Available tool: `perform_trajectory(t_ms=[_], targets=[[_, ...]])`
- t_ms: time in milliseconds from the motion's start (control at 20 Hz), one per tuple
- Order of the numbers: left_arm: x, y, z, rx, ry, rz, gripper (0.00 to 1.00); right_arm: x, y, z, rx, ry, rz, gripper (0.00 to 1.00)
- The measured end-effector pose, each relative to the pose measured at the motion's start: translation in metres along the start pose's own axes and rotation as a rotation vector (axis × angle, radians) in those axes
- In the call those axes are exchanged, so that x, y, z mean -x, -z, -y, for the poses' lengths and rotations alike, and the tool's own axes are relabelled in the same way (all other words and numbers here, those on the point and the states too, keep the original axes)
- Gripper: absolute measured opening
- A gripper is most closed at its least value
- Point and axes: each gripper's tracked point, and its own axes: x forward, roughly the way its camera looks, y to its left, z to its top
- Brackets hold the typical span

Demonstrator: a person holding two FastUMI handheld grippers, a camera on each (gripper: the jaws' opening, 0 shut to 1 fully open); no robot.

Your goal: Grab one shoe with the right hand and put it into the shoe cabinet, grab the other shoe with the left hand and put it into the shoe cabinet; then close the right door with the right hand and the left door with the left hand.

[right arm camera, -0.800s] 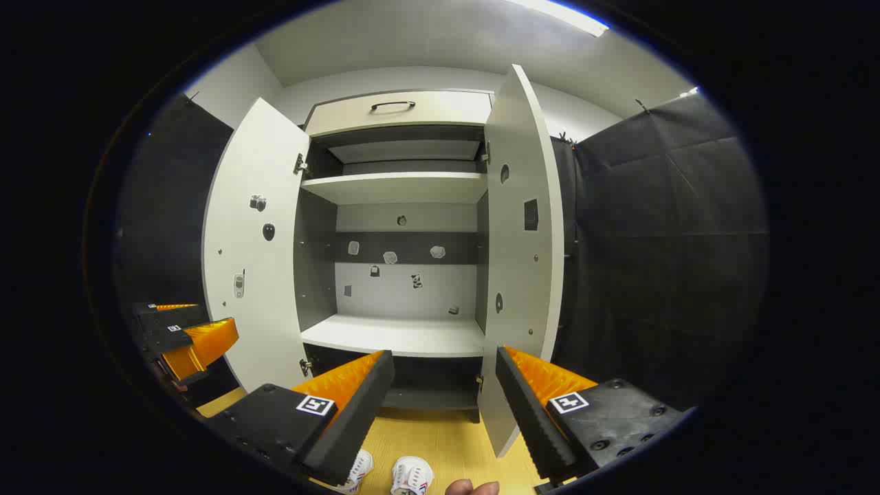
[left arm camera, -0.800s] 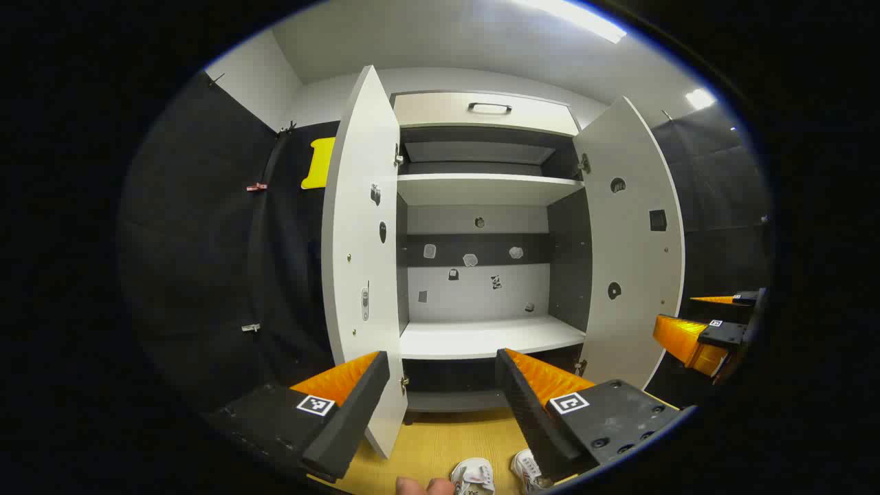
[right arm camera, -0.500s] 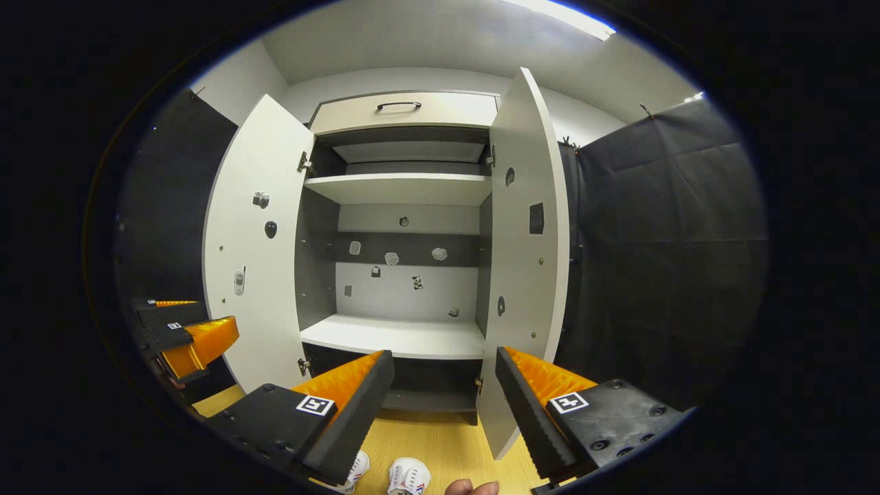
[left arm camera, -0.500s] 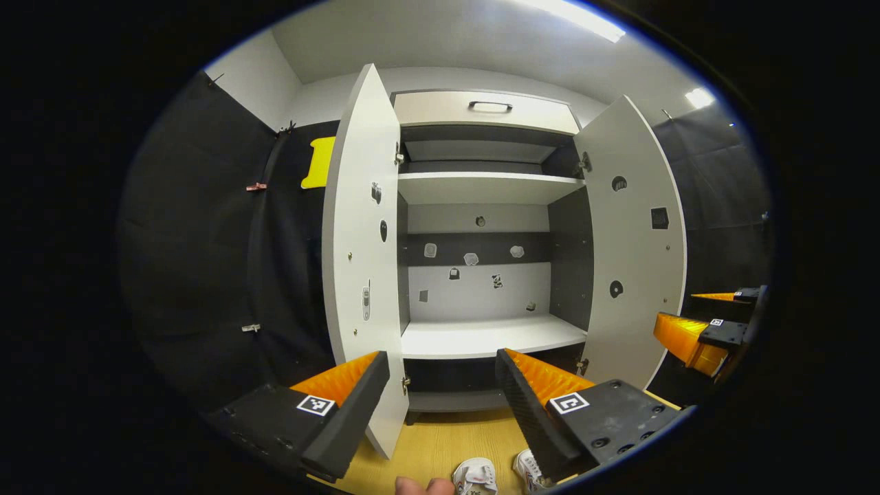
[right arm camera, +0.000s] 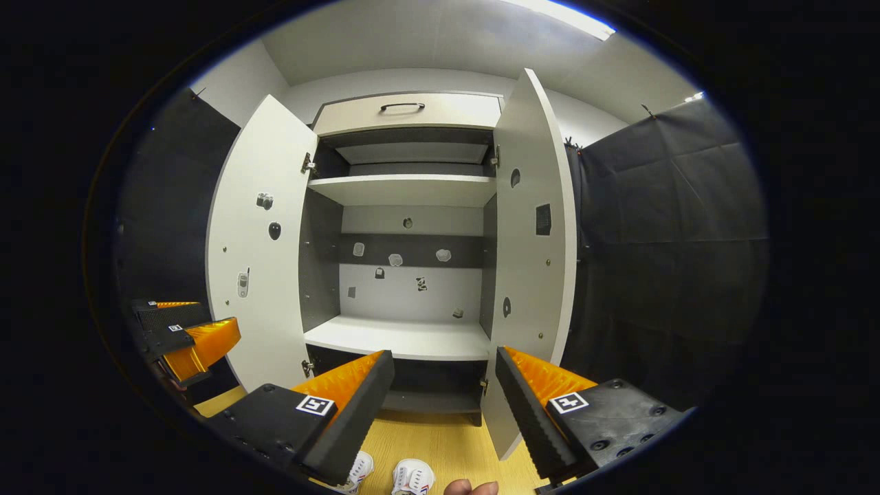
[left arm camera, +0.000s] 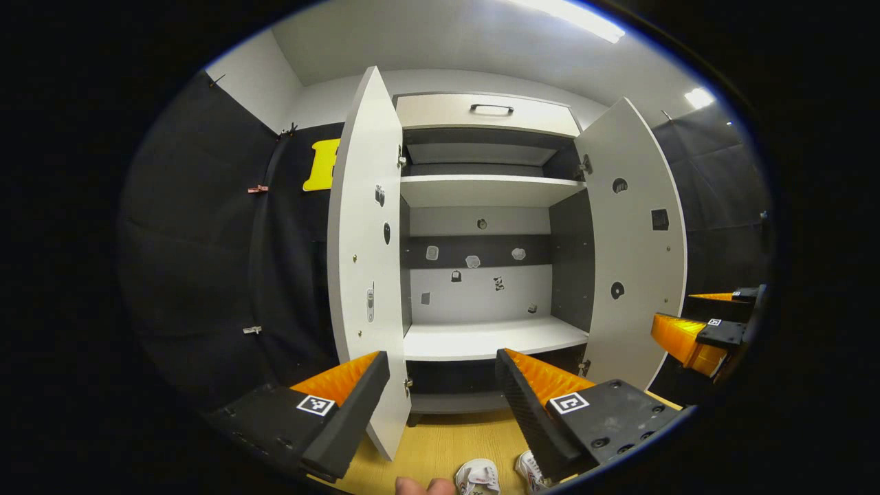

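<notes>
Both doors of the shoe cabinet [right arm camera: 405, 337] stand wide so its shelf is reachable, while the left gripper [left arm camera: 440, 402] and right gripper [right arm camera: 443, 402] hover with fingers apart and empty—the two shoes [right arm camera: 411, 476], seemingly untouched, wait on the floor [right arm camera: 447, 440] below.

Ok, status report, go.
Left gripper and right gripper open, empty. Both shoes on floor. Shoe cabinet doors open, nothing blocking.

Black cloth walls [right arm camera: 660, 227]; yellow wood floor [left arm camera: 440, 440]; ceiling strip light [left arm camera: 570, 14]
</notes>
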Motion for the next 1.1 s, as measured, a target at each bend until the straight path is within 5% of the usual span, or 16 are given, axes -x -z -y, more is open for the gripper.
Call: perform_trajectory(t_ms=[350, 1100], targets=[[0.011, 0.009, -0.008, 0.004, -0.011, -0.003, 0.97, 0.010, 0.056, -0.012, -0.018, -0.041, -0.156, 0.98], [0.063, 0.047, -0.049, 0.013, -0.086, -0.028, 0.98, 0.099, 0.328, -0.082, -0.199, -0.210, -0.740, 0.98]])
